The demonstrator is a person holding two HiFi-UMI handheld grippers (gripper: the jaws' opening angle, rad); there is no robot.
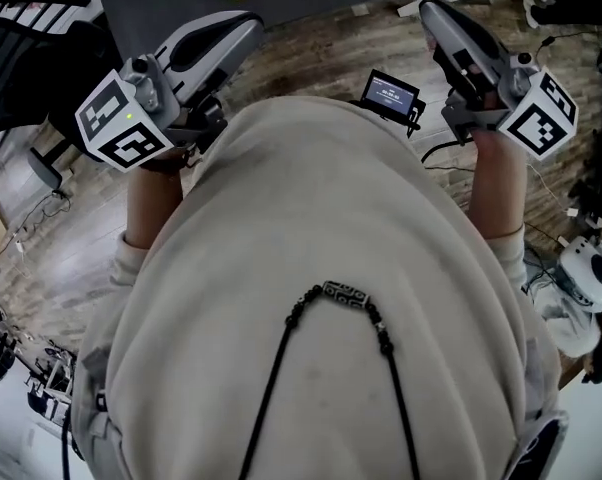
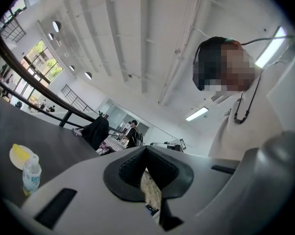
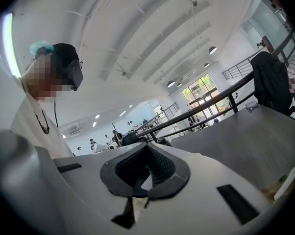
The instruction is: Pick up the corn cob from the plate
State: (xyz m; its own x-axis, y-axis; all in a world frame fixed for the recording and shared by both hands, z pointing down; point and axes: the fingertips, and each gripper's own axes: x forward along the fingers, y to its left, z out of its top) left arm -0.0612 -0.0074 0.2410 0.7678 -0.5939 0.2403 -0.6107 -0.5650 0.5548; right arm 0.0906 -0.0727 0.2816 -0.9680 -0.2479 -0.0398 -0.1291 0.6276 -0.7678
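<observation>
Evidently, task status: not yet under way, nothing lifted. Items are listed as follows

Yellow corn cob (image 2: 20,152): seen lying on the pale round plate (image 2: 13,161), which is set on the dark grey table top (image 2: 54,138); shown in the left gripper view only, small and far to the side.

Left gripper (image 2: 147,155), grey shell with black ribbed pads: pads brought together, nothing caught between them.

Right gripper (image 3: 146,153), same make: pads likewise closed, empty.

Both grippers are held up at chest height on either side of the cream sweatshirt (image 1: 321,258), well apart from the plate. Left to do, as judged: the reach across the table, the jaws to be parted, the cob to be clamped and raised.

Clear plastic bottle (image 2: 31,175): stood just beside the plate on the nearer side; judged the one thing likely to be knocked on the way in.

Small black screen device (image 1: 389,92): seen between the grippers, clear of the route.

Black jacket draped on a chair (image 2: 96,131): beyond the table, no hindrance expected
</observation>
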